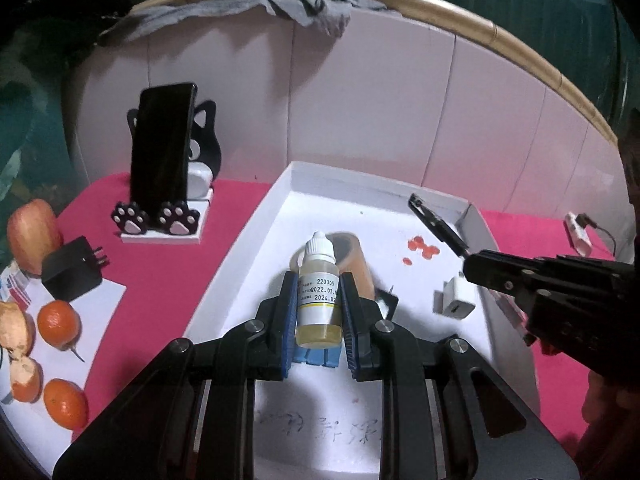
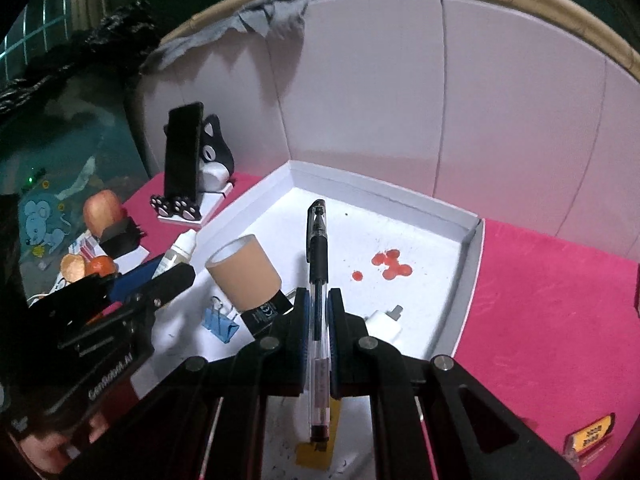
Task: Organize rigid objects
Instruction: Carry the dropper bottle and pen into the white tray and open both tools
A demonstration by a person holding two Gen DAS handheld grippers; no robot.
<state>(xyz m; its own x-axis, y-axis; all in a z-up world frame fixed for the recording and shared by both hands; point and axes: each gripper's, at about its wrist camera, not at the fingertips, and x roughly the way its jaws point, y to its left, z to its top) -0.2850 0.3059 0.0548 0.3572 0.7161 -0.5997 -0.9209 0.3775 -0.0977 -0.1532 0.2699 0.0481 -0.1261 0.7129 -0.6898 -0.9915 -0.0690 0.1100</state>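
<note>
The left gripper (image 1: 318, 312) is clamped on a small dropper bottle (image 1: 319, 284), its blue pads pressing the labelled sides; the bottle stands upright between them, white cap up, pale yellow liquid at its base. It hangs over the near part of a shallow white tray (image 1: 280, 188) that lies on the pink-covered worktop (image 1: 160, 280). The right gripper (image 2: 319, 312) is closed on a clear-barrelled black pen (image 2: 318, 276), which runs lengthwise between the pads with its capped end pointing toward the tray's far edge.

In the tray, nearest, lies a blue binder clip (image 2: 220, 322), and just behind it a brown roll of tape (image 2: 244, 276) resting against a small black block (image 2: 266, 312). A white charger plug (image 2: 386, 322) lies toward the tray's right edge. Farther in, a cluster of red spots (image 2: 390, 265) marks the tray floor, short of its far right corner.

Along the worktop's left edge sit tangerines (image 1: 60, 322), a black adapter (image 1: 74, 268) and an apple (image 1: 32, 234). Toward the far left corner a dark phone (image 1: 162, 148) leans upright in a black cat-shaped stand (image 1: 156, 218) with paw feet. A white panel (image 1: 400, 100) backs the far edge, with a grey cloth (image 1: 308, 8) draped over its top.
</note>
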